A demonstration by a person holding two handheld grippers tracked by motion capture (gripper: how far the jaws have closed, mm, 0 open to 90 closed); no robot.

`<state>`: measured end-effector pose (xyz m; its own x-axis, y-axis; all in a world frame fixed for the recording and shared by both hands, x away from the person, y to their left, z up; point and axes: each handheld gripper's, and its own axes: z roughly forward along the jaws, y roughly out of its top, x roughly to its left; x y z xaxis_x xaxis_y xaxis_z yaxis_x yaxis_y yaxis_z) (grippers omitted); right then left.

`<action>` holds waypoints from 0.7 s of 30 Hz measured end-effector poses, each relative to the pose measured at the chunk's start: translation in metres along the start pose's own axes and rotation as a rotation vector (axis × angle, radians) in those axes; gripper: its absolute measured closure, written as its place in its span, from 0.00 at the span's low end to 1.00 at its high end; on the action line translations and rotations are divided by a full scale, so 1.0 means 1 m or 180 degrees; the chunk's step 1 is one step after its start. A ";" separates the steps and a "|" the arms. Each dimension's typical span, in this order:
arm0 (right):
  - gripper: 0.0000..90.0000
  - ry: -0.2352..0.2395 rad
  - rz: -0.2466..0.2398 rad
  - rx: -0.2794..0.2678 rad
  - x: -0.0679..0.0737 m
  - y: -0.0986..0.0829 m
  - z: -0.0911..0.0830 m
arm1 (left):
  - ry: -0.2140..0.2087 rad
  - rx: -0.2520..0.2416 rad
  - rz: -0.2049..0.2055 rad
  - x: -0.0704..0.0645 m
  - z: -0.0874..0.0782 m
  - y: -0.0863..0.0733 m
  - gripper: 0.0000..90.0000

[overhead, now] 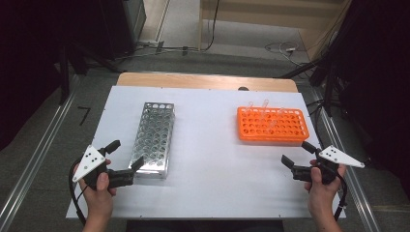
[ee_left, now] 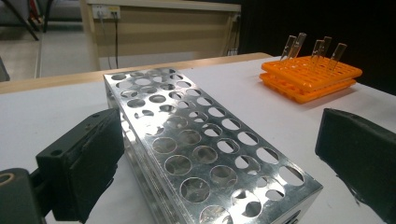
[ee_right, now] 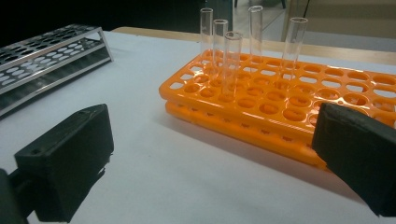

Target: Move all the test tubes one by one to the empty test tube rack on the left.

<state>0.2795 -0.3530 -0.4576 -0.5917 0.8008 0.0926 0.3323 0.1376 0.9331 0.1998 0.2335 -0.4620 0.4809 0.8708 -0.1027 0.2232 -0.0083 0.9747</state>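
Grippers: nearest us at the near edge of the desk. Our left gripper (overhead: 126, 160) has its jaws apart, around the near end of the metal rack without gripping it. Our right gripper (overhead: 298, 153) also has its jaws apart and holds nothing; it sits just short of the orange rack's near right corner.
Desk: we work on a white desk (overhead: 212, 159) with a wooden strip along its far edge.
Metal rack: the metal rack (overhead: 153, 138) lies on the left half of the desk, long axis running from near edge to far edge. Every hole that we can see in the left gripper view (ee_left: 196, 140) is empty.
Orange rack: the orange rack (overhead: 272, 124) sits on the right half, toward the far right corner, well apart from the metal one.
Tubes: five clear glass tubes (ee_right: 232, 63) stand upright in the far rows of the orange rack, close together.
Step in hand: we judge it to be reaching for a tube with the right gripper, while the left steadies the metal rack.
Doing it well: we should come in above the orange rack, keep the jaws wide until one tube alone stands between them, close gently on its upper part, then lift straight up so that the neighbours stay put.
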 end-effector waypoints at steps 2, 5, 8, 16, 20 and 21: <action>0.00 0.0011 -0.0005 -0.0002 0.000 0.001 0.000 | -0.0007 0.0007 -0.0016 -0.001 0.001 0.000 0.02; 0.00 -0.0013 0.0028 -0.0004 -0.001 0.002 -0.001 | -0.0015 0.0013 -0.0007 -0.001 0.002 0.000 0.02; 0.00 -0.0022 0.0032 -0.0012 -0.002 0.004 -0.002 | -0.0022 0.0011 -0.0004 -0.003 0.003 0.001 0.02; 0.00 -0.0056 0.0074 0.0049 -0.007 0.022 0.003 | -0.0019 0.0009 0.0007 -0.006 0.004 0.003 0.02; 0.00 -0.0079 0.0083 0.0078 -0.010 0.028 0.007 | 0.0010 0.0022 0.0017 -0.007 0.005 0.004 0.02; 0.01 -0.0091 0.0109 0.0066 -0.013 0.032 0.009 | 0.0013 0.0019 0.0021 -0.007 0.005 0.005 0.02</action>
<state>0.3048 -0.3536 -0.4319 -0.5586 0.8215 0.1142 0.3675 0.1217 0.9220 0.2016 0.2251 -0.4572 0.4788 0.8727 -0.0954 0.2251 -0.0170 0.9742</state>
